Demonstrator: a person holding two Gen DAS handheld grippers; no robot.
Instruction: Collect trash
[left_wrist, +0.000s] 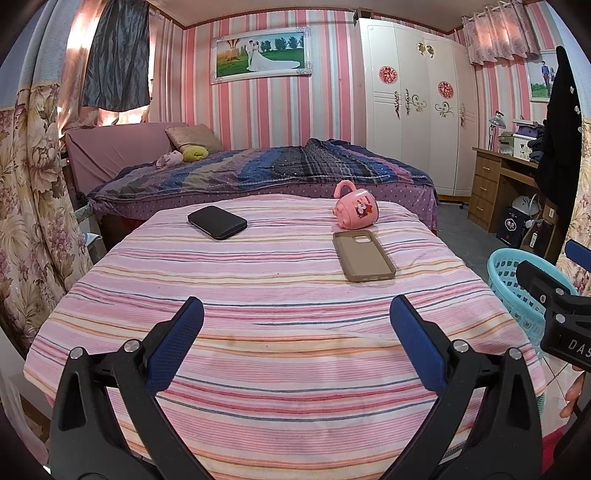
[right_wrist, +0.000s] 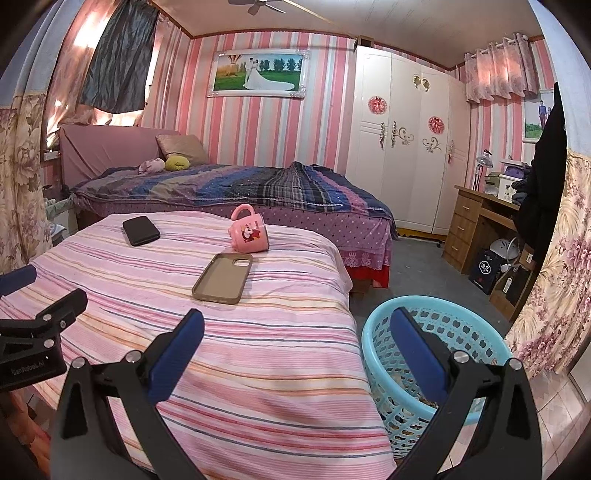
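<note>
Pink-striped bedding covers the bench (left_wrist: 258, 314), bearing a pink mug (left_wrist: 356, 207), phone case (left_wrist: 364, 255) and black phone (left_wrist: 217, 222); no obvious trash. Left tool (left_wrist: 295, 339) and right tool (right_wrist: 295, 343) gape empty; lower right, the blue basket (right_wrist: 476, 332) waits, so the next pick seems undecided

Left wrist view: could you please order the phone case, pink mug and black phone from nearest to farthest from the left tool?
1. Phone case, ahead on the right.
2. Pink mug, just behind the case, lying on its side.
3. Black phone, far left; too close to the mug to rank firmly.
</note>
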